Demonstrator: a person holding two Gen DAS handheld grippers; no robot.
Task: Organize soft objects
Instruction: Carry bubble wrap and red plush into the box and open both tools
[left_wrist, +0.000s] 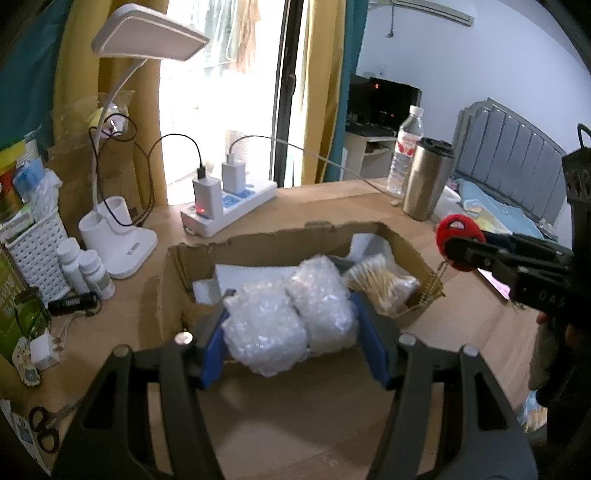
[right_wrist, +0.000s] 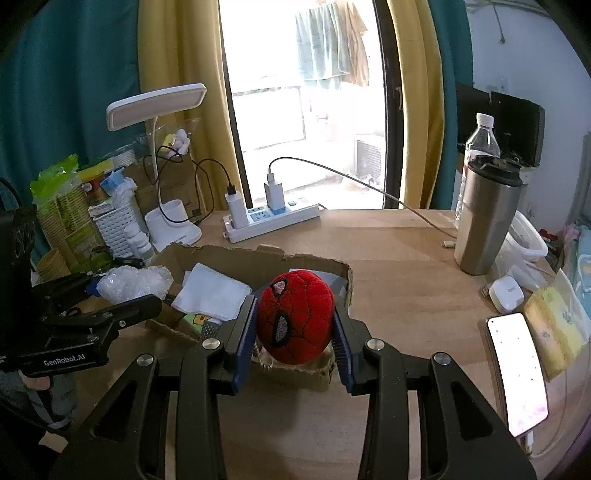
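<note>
My left gripper (left_wrist: 291, 325) is shut on a wad of bubble wrap (left_wrist: 291, 314) and holds it over the near edge of an open cardboard box (left_wrist: 192, 266). The box holds white foam sheets (left_wrist: 255, 277) and a bag of cotton swabs (left_wrist: 384, 284). My right gripper (right_wrist: 295, 325) is shut on a red Spider-Man plush ball (right_wrist: 295, 317) above the box's right corner (right_wrist: 343, 273). In the left wrist view the plush (left_wrist: 458, 229) shows at the right with a bead chain hanging from it. In the right wrist view the bubble wrap (right_wrist: 133, 282) shows at the left.
On the wooden desk (right_wrist: 406, 280) stand a white lamp (left_wrist: 122, 236), a power strip with chargers (left_wrist: 229, 206), a steel tumbler (right_wrist: 484, 221), a water bottle (left_wrist: 406, 151), a white basket and small bottles (left_wrist: 85, 269). A phone (right_wrist: 517, 369) and sponge (right_wrist: 554, 332) lie at the right; scissors (left_wrist: 44, 428) at the left.
</note>
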